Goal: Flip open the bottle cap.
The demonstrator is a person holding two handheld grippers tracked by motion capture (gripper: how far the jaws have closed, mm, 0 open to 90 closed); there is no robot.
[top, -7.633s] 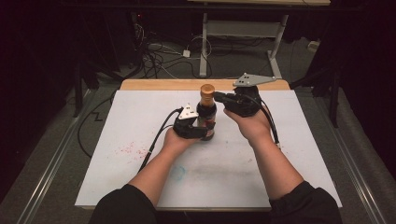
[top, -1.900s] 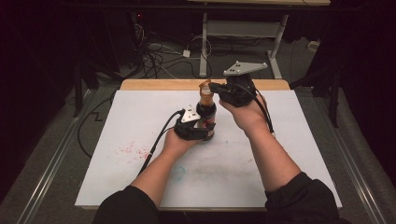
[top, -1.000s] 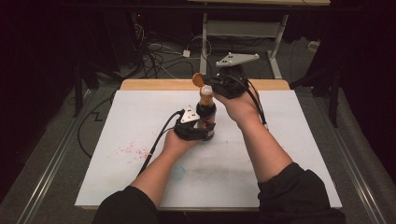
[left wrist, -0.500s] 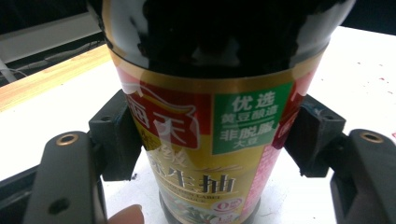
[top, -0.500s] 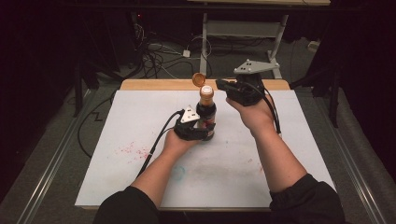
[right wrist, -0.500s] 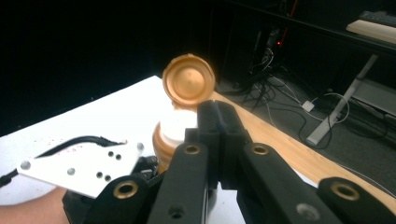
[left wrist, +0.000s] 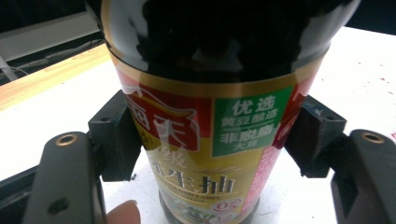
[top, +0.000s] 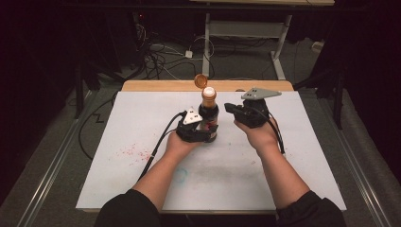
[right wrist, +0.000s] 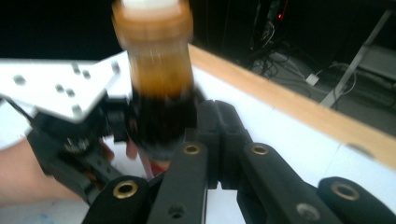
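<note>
Your left hand-held gripper [top: 204,128] clamps the bottle [top: 208,115] low on its label, a pad [left wrist: 116,140] pressed to each side, and the bottle stands upright on the worktop [top: 108,137], near the far edge. Its flip cap [top: 201,80] is tipped back on the hinge, so the mouth is open. Your right hand-held gripper [top: 230,108] sits just right of the neck, jaws pinched together on nothing. The opening step looks done. Next, I'd guess, comes a pour or a re-close. Either way, keep that left grip firm and bring the right in square to the cap.
</note>
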